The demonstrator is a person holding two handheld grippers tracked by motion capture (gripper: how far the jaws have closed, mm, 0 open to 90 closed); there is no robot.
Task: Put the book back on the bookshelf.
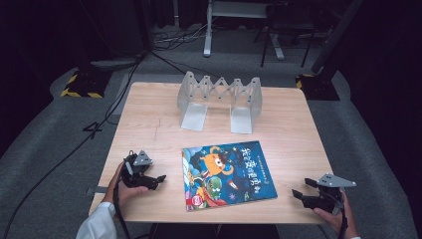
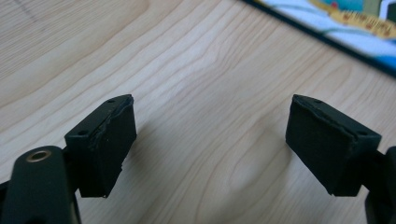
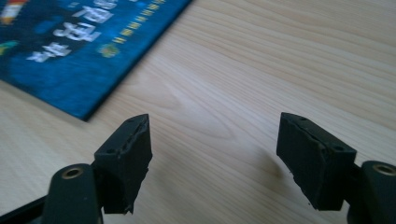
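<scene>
A blue picture book [image 1: 226, 173] with cartoon monsters on its cover lies flat on the wooden table [image 1: 149, 129], near the front edge. My left gripper [image 1: 159, 179] rests on the table left of the book, open, with bare wood between its fingers [image 2: 105, 140]. The book's edge [image 2: 336, 28] shows at the top right of the left gripper view. My right gripper [image 1: 298, 191] sits at the table's front right, open and pointing toward the book. Its fingers [image 3: 128, 156] frame bare wood, and the book's corner [image 3: 79, 60] lies beyond them at the upper left.
A grey expandable book stand [image 1: 219, 99] with two upright ends stands at the back middle of the table. Grey carpet, black cables and stand bases surround the table.
</scene>
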